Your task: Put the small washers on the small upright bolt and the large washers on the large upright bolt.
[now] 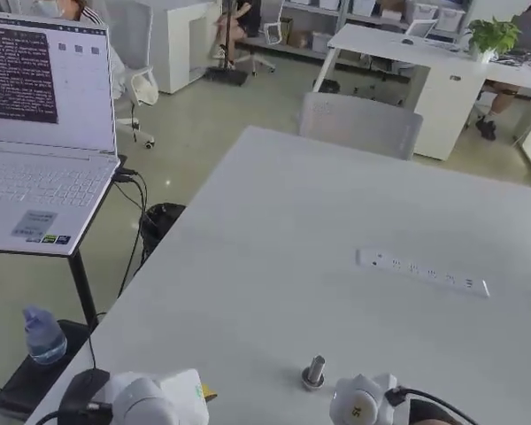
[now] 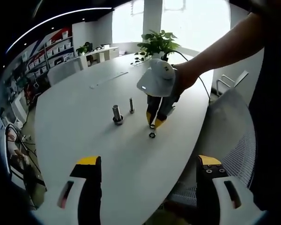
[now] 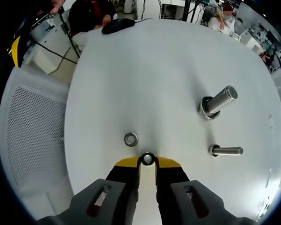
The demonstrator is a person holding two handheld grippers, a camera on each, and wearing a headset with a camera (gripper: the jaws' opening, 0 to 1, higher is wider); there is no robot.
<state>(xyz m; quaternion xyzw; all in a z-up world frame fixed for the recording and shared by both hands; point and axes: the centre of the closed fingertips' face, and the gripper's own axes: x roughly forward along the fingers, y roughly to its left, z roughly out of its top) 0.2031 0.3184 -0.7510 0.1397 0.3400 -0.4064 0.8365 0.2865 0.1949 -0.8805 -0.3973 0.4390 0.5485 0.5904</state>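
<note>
Your right gripper [image 3: 147,164] has its jaws clamped on a washer [image 3: 147,159] low over the table [image 3: 145,70]. Second washer [image 3: 130,139] lies just beside. Large bolt [image 3: 218,101] and small bolt [image 3: 227,151] stand apart. Left gripper [image 2: 149,160] jaws wide apart.

The head view's bottom edge cuts off the left gripper [image 1: 133,400] and the right gripper [image 1: 363,404], both just below the large bolt [image 1: 313,372]; their jaws lie out of frame. In the right gripper view, yellow tips cover both sides of a washer [image 3: 147,159] below-left of the large bolt. Its size class cannot be told.
</note>
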